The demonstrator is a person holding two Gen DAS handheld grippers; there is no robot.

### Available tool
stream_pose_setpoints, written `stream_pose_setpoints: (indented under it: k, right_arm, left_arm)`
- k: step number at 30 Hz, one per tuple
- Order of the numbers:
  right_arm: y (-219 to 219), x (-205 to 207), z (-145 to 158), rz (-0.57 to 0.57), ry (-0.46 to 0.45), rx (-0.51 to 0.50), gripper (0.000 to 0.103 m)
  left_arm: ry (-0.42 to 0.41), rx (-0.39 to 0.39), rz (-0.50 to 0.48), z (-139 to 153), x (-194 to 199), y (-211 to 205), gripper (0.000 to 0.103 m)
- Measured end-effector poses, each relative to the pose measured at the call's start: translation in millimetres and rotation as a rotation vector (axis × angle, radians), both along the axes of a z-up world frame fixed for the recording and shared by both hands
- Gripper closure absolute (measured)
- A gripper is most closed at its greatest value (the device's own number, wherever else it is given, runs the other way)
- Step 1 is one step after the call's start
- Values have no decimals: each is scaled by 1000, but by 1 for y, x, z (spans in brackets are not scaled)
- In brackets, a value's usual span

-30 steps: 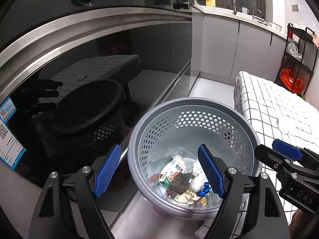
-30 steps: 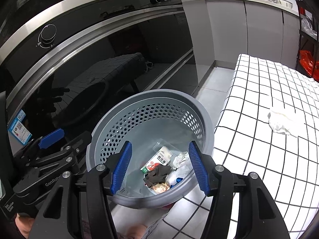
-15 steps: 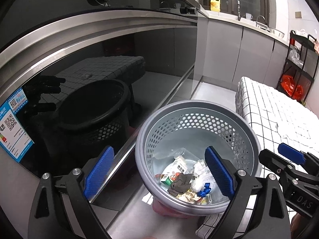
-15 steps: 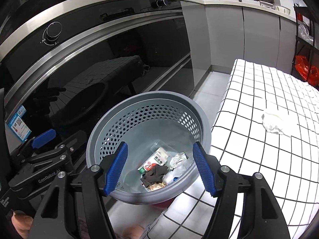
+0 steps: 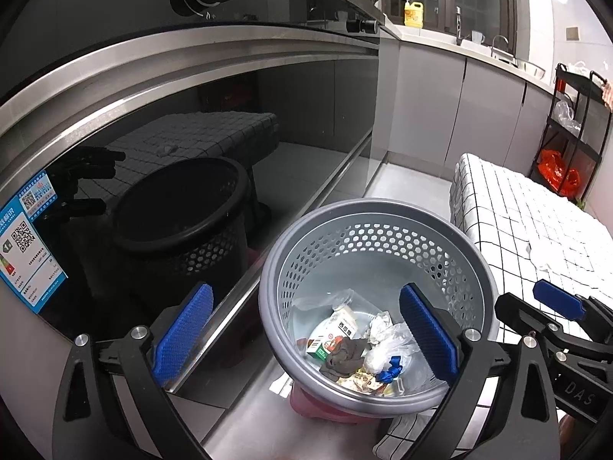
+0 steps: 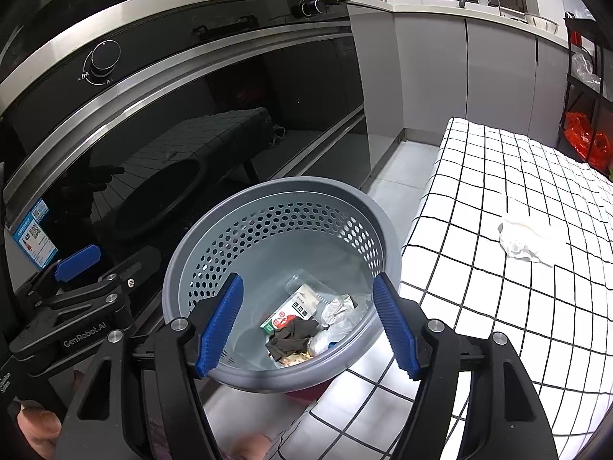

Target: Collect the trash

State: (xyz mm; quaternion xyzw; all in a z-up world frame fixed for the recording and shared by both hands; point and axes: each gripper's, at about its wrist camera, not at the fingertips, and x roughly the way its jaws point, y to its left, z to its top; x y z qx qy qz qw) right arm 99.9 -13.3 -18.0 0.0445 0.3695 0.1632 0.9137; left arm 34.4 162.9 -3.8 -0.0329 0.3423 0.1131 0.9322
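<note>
A grey perforated trash basket (image 5: 383, 230) (image 6: 291, 199) stands on the floor beside the oven and holds several pieces of trash: a small carton (image 5: 337, 333) (image 6: 295, 306), a dark rag (image 5: 345, 356) and crumpled plastic (image 5: 387, 345). A crumpled white tissue (image 6: 525, 239) (image 5: 544, 257) lies on the checked tablecloth to the right. My left gripper (image 5: 306, 333) is open and empty above the basket's left rim. My right gripper (image 6: 306, 322) is open and empty over the basket.
A black glass oven front (image 5: 172, 153) with a steel trim fills the left side. A table with a black-and-white checked cloth (image 6: 517, 191) stands right of the basket. Grey cabinets (image 5: 479, 115) and a black rack with red bags (image 5: 559, 168) are behind.
Both grippers have risen and pulled back from the basket, so it sits lower and smaller in view. Both stay open and empty.
</note>
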Motion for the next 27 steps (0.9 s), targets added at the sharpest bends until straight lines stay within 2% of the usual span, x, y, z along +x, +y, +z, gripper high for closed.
stream_pose_setpoints:
  k: [8, 27]
  right_arm:
    - [2, -1, 0, -1, -4, -8, 36]
    - [7, -4, 2, 4, -46, -28, 34]
  left_arm:
    - [-7, 30, 28, 2, -2, -2, 6]
    - [-50, 31, 44, 9, -8, 1, 6]
